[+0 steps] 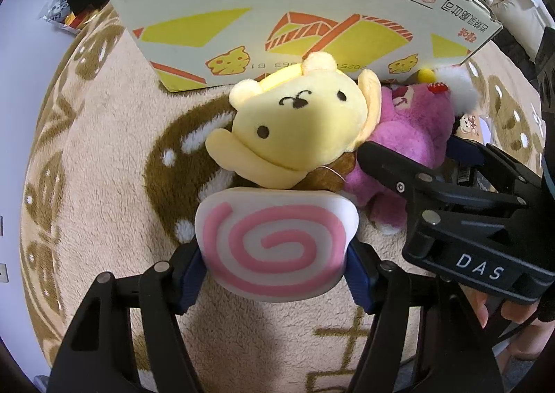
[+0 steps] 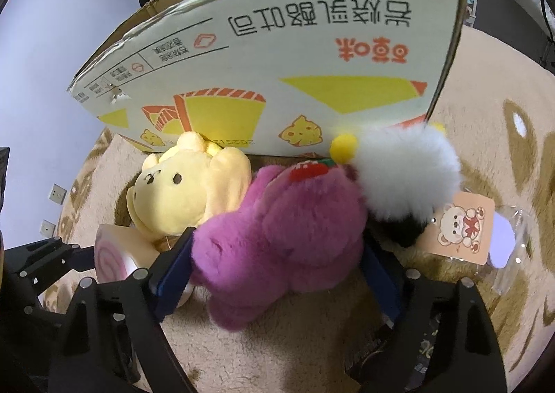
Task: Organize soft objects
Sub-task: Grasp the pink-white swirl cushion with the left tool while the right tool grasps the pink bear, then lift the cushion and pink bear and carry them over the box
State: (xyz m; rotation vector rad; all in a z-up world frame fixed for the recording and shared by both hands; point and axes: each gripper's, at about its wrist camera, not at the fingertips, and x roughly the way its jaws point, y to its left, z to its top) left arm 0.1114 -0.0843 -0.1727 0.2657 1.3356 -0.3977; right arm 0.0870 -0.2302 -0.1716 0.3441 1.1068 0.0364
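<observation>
Plainly, "DAS" on right claw.

White cardboard box with yellow and orange graphics: printing stands upside down; large black Chinese characters, an orange brand mark in Chinese, and small boxed captions too fine to read. In the left wrist view the same box shows "450g" and a faint date code beginning "2025". Black right gripper body: white letters "DAS".
</observation>
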